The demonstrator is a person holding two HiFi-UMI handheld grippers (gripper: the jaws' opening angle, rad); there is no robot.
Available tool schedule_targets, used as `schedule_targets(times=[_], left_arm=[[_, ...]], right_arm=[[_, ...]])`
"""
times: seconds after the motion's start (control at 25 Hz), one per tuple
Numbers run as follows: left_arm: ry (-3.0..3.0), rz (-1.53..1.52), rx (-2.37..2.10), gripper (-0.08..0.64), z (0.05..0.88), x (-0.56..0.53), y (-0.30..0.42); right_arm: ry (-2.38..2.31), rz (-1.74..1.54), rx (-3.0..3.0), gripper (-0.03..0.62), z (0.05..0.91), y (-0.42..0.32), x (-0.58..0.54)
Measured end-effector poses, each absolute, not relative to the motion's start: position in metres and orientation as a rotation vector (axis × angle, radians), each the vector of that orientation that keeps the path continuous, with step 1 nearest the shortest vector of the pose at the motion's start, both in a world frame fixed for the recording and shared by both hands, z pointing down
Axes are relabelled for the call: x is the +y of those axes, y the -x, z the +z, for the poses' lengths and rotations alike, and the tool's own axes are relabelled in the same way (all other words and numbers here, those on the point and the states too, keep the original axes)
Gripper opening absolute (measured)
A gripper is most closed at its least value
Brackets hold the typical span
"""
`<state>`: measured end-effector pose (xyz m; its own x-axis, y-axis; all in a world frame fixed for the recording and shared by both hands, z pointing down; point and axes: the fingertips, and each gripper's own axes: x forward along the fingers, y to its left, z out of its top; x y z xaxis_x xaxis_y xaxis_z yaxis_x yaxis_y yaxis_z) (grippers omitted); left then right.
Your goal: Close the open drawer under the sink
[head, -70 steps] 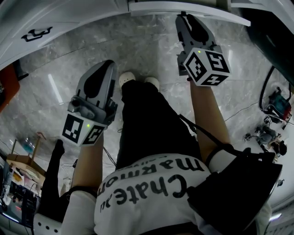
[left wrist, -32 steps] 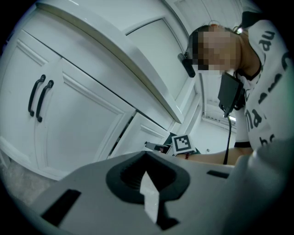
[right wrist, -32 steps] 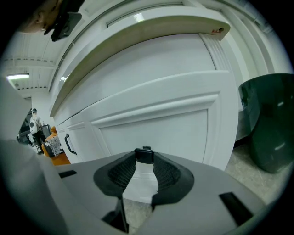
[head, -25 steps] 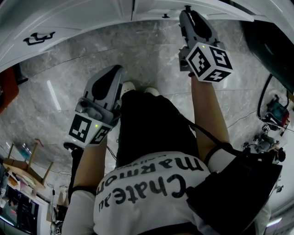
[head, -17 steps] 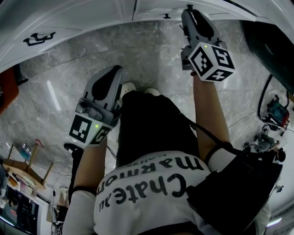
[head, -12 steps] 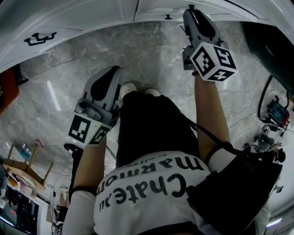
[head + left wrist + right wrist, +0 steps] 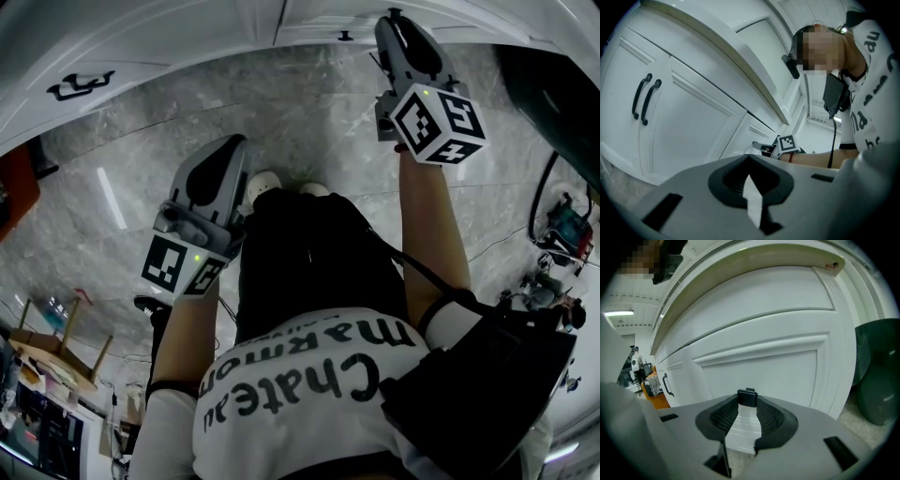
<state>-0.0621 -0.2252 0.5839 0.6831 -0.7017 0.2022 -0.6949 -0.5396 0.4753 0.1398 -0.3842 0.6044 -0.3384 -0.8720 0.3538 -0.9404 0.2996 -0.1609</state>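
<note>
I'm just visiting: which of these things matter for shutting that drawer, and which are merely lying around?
Job: drawer front, its black handle, right claw at that handle.
Lying about: left claw holding nothing, door pulls, dark bin, wooden stool, floor cables.

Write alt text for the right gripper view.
The right tongs grip a small black knob on a white drawer front, seen close up along the jaws. A pale counter edge runs overhead, and a dark bin stands at the right.
</note>
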Motion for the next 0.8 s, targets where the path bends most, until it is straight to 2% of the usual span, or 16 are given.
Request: schedule_targets(times=[0.8], left_arm=[[-2.367,-0.023,-1.121,0.009,0.572,-0.231,0.078]], right_arm=[[-1.713,0.480,-2.286,0.130,0.609,-0.139,-0.391]])
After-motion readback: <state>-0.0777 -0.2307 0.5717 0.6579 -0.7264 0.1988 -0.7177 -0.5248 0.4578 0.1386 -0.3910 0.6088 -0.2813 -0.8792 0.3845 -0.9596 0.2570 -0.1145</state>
